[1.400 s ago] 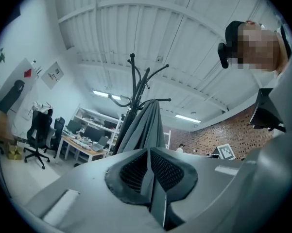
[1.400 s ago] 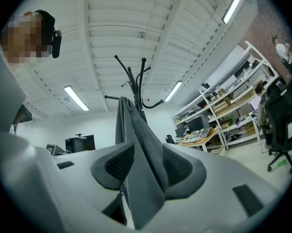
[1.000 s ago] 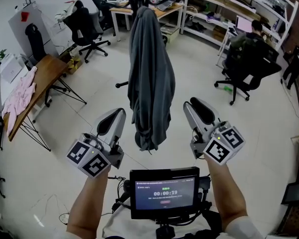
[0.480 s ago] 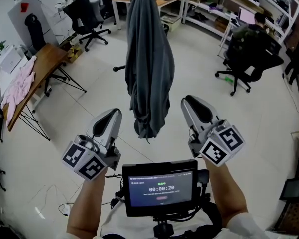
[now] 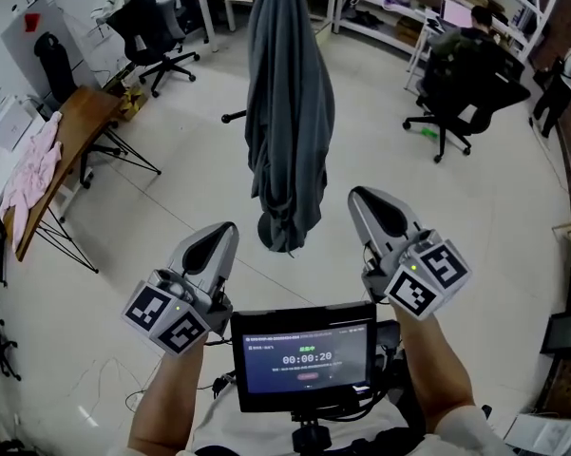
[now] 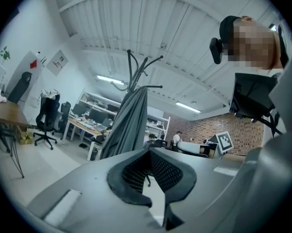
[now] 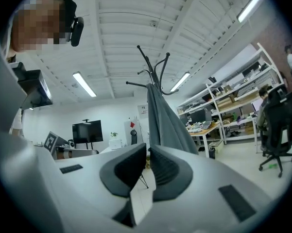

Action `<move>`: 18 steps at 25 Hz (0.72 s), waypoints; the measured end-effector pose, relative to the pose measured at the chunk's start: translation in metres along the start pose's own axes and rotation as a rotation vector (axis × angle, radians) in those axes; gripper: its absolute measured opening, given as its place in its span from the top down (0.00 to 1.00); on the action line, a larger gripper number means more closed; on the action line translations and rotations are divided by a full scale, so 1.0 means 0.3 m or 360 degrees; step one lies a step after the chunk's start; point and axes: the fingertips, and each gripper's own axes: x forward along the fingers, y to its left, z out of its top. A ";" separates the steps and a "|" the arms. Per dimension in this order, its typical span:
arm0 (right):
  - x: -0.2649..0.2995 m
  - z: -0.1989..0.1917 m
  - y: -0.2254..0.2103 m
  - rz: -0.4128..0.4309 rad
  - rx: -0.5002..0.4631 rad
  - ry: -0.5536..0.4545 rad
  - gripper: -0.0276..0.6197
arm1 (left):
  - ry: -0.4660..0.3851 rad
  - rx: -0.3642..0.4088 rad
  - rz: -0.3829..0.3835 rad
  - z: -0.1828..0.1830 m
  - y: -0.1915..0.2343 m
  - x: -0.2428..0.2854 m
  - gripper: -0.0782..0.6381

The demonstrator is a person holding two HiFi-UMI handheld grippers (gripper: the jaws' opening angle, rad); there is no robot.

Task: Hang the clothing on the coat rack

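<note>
Apparently the hanging itself is finished. The grey garment (image 5: 287,112) is draped over the top of the coat rack (image 7: 154,74) and falls in long folds from the upper centre of the head view down to the middle of the frame. It does not touch either gripper. Both gripper views show the bare prongs of the rack rising above the cloth, in the centre of each picture.

The left gripper (image 5: 224,231) is at the lower left of the head view, with its jaws pressed together and nothing between them. The right gripper (image 5: 363,199) is at the lower right. Its jaws have just been closing and now stand almost together, also with nothing between them.

The garment hangs between the two grippers but further up the frame, apart from both tips. I judge that the next move asks for very little: only to see that the cloth sits firmly on the rack, and to keep both grippers clear of it so that they do not pull it off.
</note>
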 end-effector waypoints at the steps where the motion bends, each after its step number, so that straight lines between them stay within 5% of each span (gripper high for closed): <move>1: -0.006 -0.008 0.016 -0.0008 0.0007 0.0004 0.91 | 0.0013 -0.0006 -0.0010 -0.008 0.000 -0.016 0.89; 18: -0.099 -0.118 0.147 -0.0150 0.0012 0.0118 0.93 | 0.0143 -0.0026 -0.0120 -0.082 -0.044 -0.150 0.89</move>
